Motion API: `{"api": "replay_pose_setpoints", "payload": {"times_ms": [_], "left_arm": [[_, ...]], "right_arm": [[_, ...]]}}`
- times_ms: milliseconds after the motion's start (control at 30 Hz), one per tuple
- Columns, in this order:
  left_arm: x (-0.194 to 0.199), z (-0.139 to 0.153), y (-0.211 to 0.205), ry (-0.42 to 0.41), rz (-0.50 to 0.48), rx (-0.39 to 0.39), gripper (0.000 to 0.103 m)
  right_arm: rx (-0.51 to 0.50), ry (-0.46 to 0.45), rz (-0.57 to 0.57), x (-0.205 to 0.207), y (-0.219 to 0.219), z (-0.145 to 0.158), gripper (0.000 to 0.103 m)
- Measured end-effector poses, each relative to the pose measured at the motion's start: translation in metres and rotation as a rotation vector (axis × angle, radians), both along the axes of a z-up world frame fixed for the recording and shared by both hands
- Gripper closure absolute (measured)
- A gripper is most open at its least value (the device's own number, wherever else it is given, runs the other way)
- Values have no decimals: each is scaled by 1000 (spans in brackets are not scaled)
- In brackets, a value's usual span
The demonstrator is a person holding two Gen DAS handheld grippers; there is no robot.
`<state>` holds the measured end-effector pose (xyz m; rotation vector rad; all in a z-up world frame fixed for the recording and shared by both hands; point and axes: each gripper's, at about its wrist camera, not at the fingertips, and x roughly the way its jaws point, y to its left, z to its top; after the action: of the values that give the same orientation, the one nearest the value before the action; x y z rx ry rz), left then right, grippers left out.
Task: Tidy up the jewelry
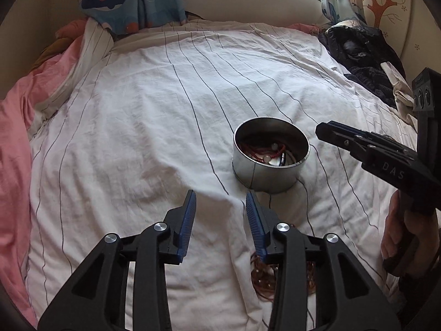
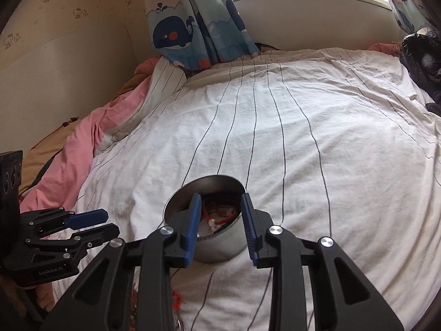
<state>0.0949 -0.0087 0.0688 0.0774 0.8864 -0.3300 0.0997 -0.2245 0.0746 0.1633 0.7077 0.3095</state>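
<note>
Left gripper [image 1: 220, 201] with fingers spread apart and gripping nothing, hovering over the striped white sheet [image 1: 132, 127] just short of the round metal tin [image 1: 271, 153], with a tangle of brownish beaded strings [image 1: 264, 278] lying on the sheet beneath its right finger. Right gripper [image 2: 220, 207] likewise spread wide and holding nothing, poised above the tin's open mouth, where red cords and pale beads [image 2: 220, 216] lie piled inside. Off at the far edge of the bed, whale-print curtain [image 2: 193, 27] and a dark heap of clothing [image 1: 363, 58].
</note>
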Motion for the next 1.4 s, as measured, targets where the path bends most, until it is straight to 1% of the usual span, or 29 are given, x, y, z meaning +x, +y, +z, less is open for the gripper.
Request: {"api": "replay_pose_setpoints", "payload": {"times_ms": [100,233,300,367,467,533,633,733,800,867,933,967,1000,1033,1067,1100,1133,1200,1233,1267,1300,1400], "left_arm": [[-25,-6,-5,2,-38,-11,67],[-53,-15,-16,-8,-100,-17,67],[-60,-20,-22,-4,-115,1,67],[-63,-24,-27,1,-129,4,67],[-63,-29,-33,-2,-135,40,68],[-66,-28,-34,-15,-148,37,68],[-69,-26,-38,-36,-166,47,72],[-64,-35,-38,11,-158,71,76],[-62,-38,-37,31,-151,64,78],[-62,-37,-35,25,-148,55,78],[-62,-38,-34,36,-152,42,81],[-62,-39,-35,35,-151,49,86],[-63,-37,-34,22,-145,56,87],[-62,-33,-30,8,-137,37,87],[-61,-27,-26,-8,-133,2,87],[-60,-22,-24,-24,-132,-8,87],[-57,-19,-24,-30,-140,-1,87],[-50,-20,-26,-22,-160,11,86],[-45,-22,-27,-12,-165,11,83],[-40,-24,-29,0,-171,5,77],[-37,-26,-30,6,-167,7,73],[-32,-34,-33,39,-165,19,72]], "right_arm": [[-25,10,13,-33,-4,-1,73],[-76,45,28,-77,-4,-17,73],[-76,63,21,-92,-8,-27,73],[-54,77,14,-100,-13,-37,73],[-38,93,-4,-98,-19,-45,69],[-24,94,-18,-96,-21,-47,63],[-18,102,-23,-95,-22,-49,62],[-17,105,-23,-94,-22,-50,61],[-17,106,-25,-94,-21,-50,60],[-17,107,-24,-94,-22,-51,60],[-17,110,-24,-93,-21,-51,58],[-18,111,-24,-93,-21,-52,58],[-18,112,-24,-92,-21,-52,56],[-17,112,-24,-92,-21,-52,56],[-17,113,-24,-92,-21,-52,56],[-17,112,-24,-92,-21,-52,55],[-17,113,-24,-92,-21,-52,55],[-17,114,-24,-92,-22,-53,55],[-17,113,-24,-92,-21,-52,55],[-16,113,-24,-92,-22,-52,55],[-17,113,-23,-92,-21,-52,55],[-17,115,-23,-92,-22,-53,55]]}}
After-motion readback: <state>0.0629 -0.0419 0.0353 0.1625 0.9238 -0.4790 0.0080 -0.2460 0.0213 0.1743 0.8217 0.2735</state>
